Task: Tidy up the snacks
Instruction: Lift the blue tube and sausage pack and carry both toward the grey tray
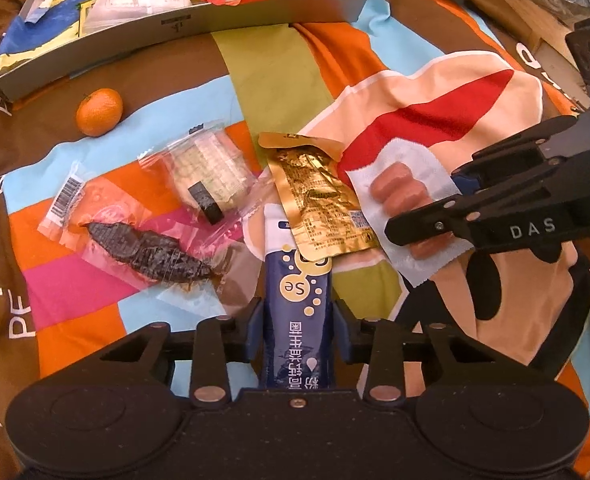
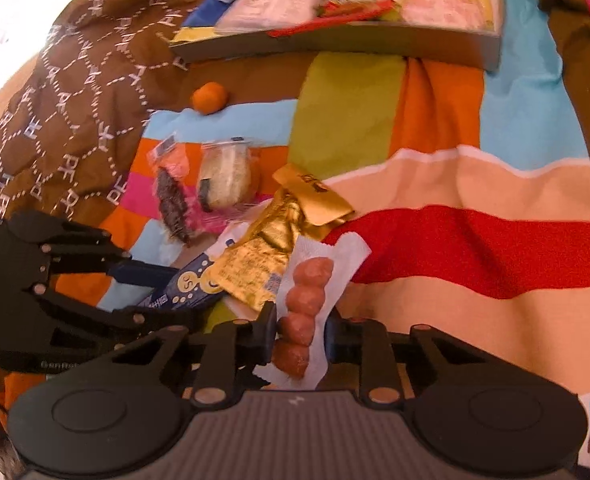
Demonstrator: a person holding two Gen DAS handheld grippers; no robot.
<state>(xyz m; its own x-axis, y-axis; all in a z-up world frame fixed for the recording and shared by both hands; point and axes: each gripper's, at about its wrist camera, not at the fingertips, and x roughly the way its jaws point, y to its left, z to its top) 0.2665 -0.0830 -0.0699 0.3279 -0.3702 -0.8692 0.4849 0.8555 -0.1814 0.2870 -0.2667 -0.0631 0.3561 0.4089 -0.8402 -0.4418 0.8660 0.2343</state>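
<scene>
- A patchwork bedspread (image 1: 271, 76) in blue, orange, green and pink blocks — its brown border printed with white letters.
- A wooden edge (image 1: 507, 12) at top right.

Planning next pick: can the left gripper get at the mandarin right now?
Probably not yet: the left gripper is shut on the blue sachet. The mandarin itself lies uncovered on the cloth.
</scene>
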